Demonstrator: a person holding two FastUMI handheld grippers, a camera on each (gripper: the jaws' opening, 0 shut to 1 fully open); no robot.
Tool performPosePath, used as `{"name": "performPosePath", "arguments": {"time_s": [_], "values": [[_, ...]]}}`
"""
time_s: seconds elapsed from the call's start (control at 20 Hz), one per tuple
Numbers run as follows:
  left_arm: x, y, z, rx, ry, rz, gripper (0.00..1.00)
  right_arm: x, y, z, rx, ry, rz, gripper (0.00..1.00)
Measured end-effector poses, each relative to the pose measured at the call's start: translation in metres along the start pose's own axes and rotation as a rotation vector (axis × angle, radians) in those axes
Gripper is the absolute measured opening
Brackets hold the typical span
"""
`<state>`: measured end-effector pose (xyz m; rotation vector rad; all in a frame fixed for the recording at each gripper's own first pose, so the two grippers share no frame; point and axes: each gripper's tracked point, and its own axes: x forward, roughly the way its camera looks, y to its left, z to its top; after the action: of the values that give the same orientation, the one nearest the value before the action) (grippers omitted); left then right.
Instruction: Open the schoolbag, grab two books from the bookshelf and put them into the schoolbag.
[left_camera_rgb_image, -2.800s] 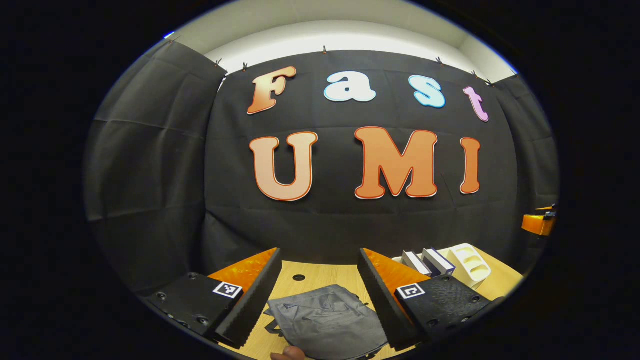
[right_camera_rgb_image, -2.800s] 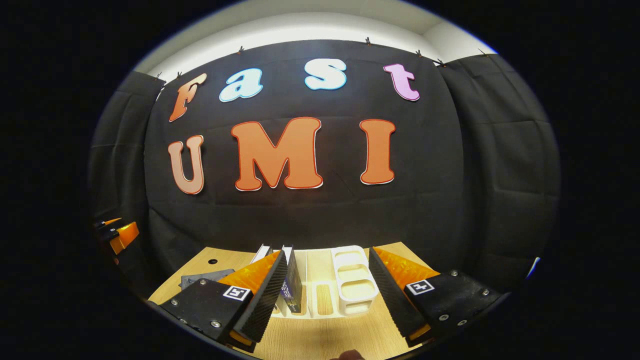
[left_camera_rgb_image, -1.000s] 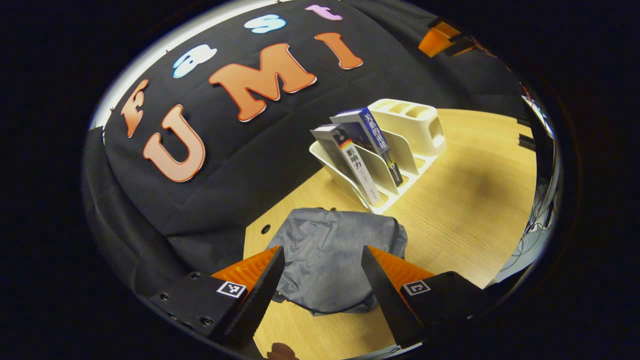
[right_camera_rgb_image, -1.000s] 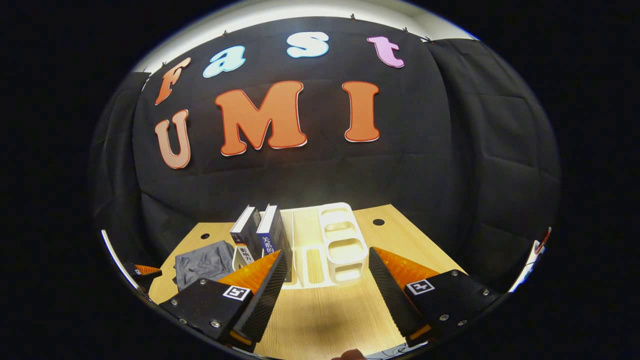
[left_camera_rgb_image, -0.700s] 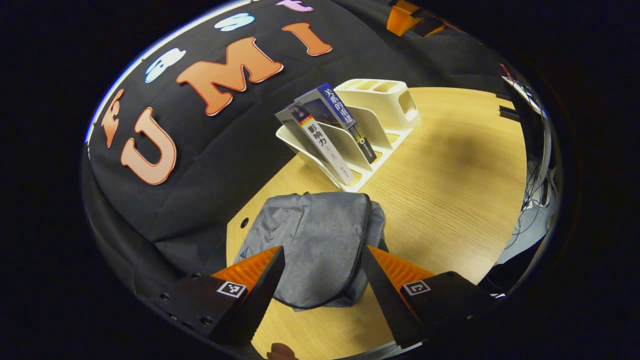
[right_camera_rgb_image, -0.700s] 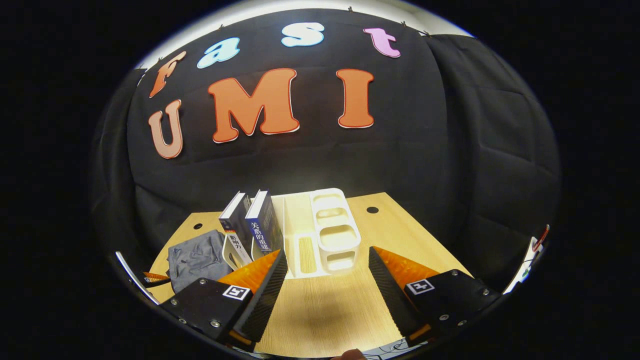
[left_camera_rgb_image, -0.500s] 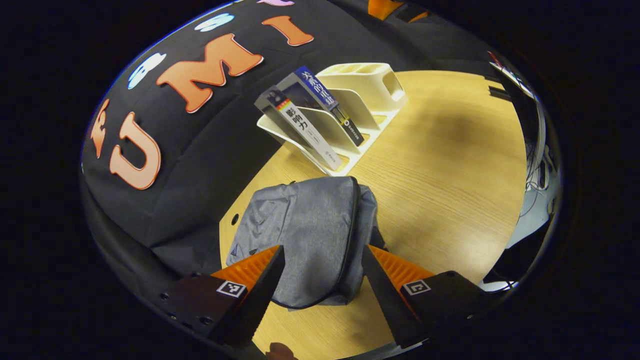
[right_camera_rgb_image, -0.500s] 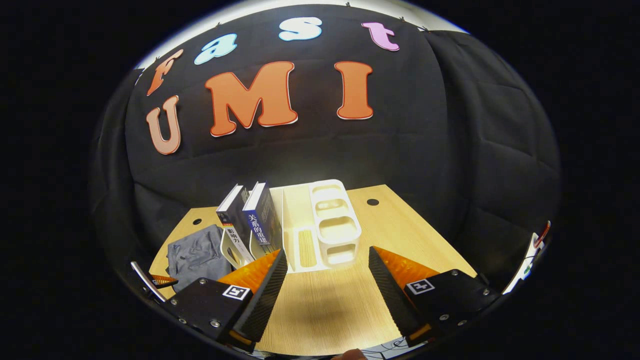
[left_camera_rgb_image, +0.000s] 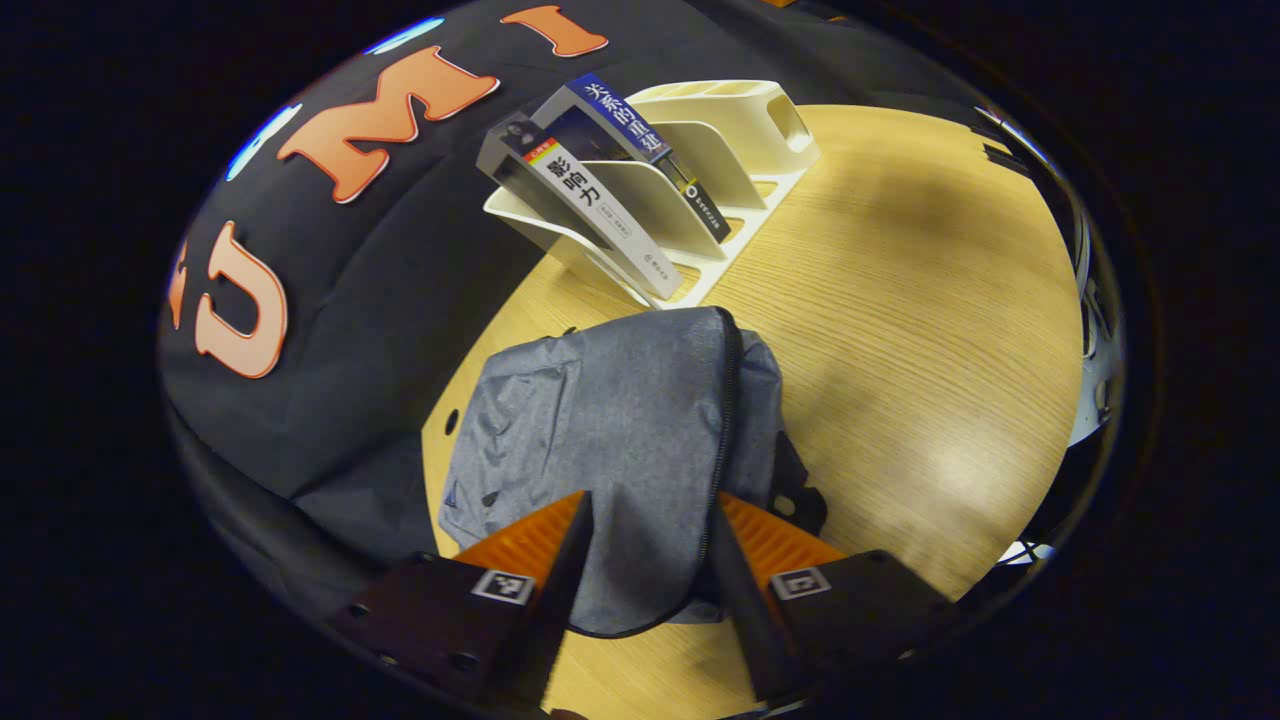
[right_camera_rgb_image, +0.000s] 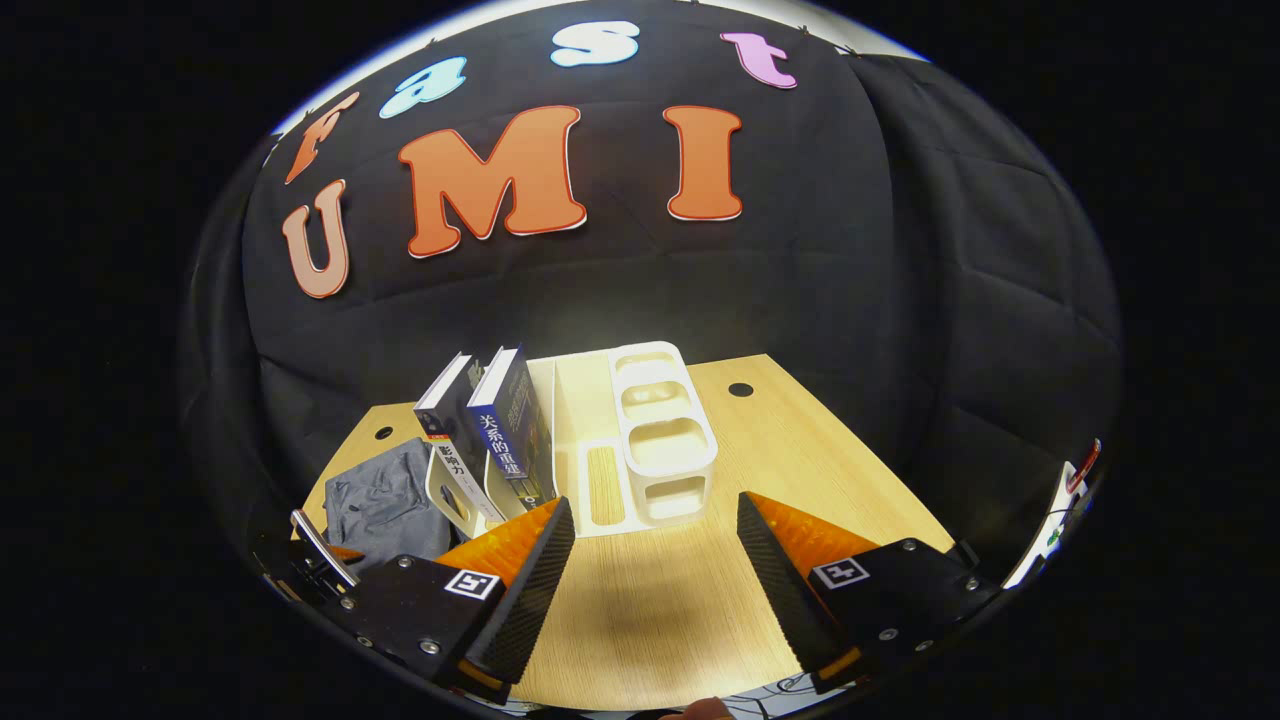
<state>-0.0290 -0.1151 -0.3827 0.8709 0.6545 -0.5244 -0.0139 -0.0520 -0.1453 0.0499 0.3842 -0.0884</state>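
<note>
- On the table (left_camera_rgb_image: 900, 300), your bag (left_camera_rgb_image: 610, 430) lies flat and zipped, its zipper (left_camera_rgb_image: 722, 440) running along the edge nearest the rack; nothing is open yet, so opening it looks like the step in hand.
- Your left gripper (left_camera_rgb_image: 640, 575) hovers low over the bag's near end, fingers parted with grey fabric between them, gripping nothing. They straddle the zipper line, likely to find the pull; I cannot make out the pull itself.
- Just beyond the bag stands the rack (left_camera_rgb_image: 700, 170), with two books (left_camera_rgb_image: 600, 190) leaning side by side in its slots, spines toward you — easy to pinch from above later.
- Your right gripper (right_camera_rgb_image: 655, 560) waits over bare table in front of the rack (right_camera_rgb_image: 650, 440), fingers spread wide and empty, near the books (right_camera_rgb_image: 490, 430), probably staged for the first grab.
- Soft fabric may bunch; pin the bag while you unzip.
</note>
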Motion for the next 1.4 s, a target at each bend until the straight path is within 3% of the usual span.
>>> {"name": "performPosePath", "arguments": {"time_s": [0.15, 0.2, 0.4, 0.85, 1.2, 1.4], "values": [[-0.003, -0.002, 0.003, 0.01, -0.001, -0.011, 0.15, 0.001, 0.001, 0.0, 0.006, 0.004, 0.009, 0.98], [-0.004, 0.0, 0.003, 0.003, 0.008, -0.008, 0.08, 0.002, 0.0, 0.0, 0.008, 0.006, 0.011, 0.98], [-0.003, 0.005, 0.007, -0.086, 0.036, -0.05, 0.01, 0.0, 0.001, 0.0, 0.022, 0.011, 0.02, 0.98], [-0.025, 0.035, 0.016, -0.208, 0.091, -0.221, 0.0, 0.009, 0.011, -0.002, 0.041, 0.019, 0.055, 0.97], [-0.054, 0.119, 0.046, -0.214, 0.055, -0.24, 0.01, 0.015, 0.028, -0.005, 0.046, 0.021, 0.052, 0.98], [-0.062, 0.169, 0.054, -0.191, 0.03, -0.202, 0.01, 0.018, 0.05, -0.004, 0.076, 0.041, 0.069, 0.98]]}}
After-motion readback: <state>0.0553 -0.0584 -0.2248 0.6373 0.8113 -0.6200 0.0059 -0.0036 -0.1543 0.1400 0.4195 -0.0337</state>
